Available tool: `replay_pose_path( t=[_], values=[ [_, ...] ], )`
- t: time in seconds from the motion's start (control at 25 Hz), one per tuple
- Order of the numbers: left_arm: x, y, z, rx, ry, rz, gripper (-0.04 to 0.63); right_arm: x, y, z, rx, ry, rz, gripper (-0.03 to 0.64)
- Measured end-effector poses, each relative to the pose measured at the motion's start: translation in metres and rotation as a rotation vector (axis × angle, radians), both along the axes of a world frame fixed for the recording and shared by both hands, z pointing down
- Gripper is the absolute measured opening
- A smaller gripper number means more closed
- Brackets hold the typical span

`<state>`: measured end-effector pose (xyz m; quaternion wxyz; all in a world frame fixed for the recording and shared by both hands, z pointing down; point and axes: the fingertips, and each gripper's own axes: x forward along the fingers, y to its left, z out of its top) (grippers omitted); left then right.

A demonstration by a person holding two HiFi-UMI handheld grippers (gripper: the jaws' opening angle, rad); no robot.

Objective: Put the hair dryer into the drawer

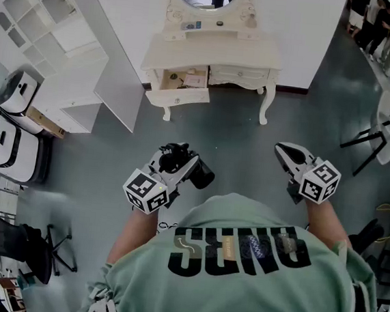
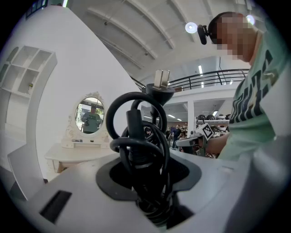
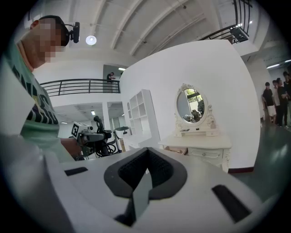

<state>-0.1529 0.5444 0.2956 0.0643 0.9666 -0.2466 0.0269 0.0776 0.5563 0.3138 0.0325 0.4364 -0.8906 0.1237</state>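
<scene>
While left tongs clamp the hair dryer, right tongs shut, apart.

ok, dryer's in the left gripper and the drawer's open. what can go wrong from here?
1. The left gripper clamps the hair dryer over its coiled cord, so it might slip.
2. Loose loops and the plug could snag the drawer rim.
3. The drawer already holds items, so fit may be tight.

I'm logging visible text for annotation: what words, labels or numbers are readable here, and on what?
"SUN" plus a last letter I cannot settle (D or O): large dark print on the person's green shirt.
Marker cubes: black-and-white square patterns only, no letters.
Small items on the dressing table: too small to read.
</scene>
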Motion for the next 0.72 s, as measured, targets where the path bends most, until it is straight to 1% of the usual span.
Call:
replay_pose_path(
  t=[0.44,0.6,0.72],
  values=[
    [0.017,-0.003,-0.003,-0.001,0.004,-0.005,0.176,0.015,-0.004,-0.005,0.001,-0.007,-0.008,-0.006],
    [0.027,-0.005,-0.002,0.002,-0.001,-0.007,0.176,0.026,-0.006,-0.008,-0.001,-0.033,-0.005,-0.006],
    [0.040,-0.005,-0.005,0.007,-0.004,-0.011,0.176,0.037,-0.004,-0.010,0.002,-0.029,-0.007,-0.006]
  ],
)
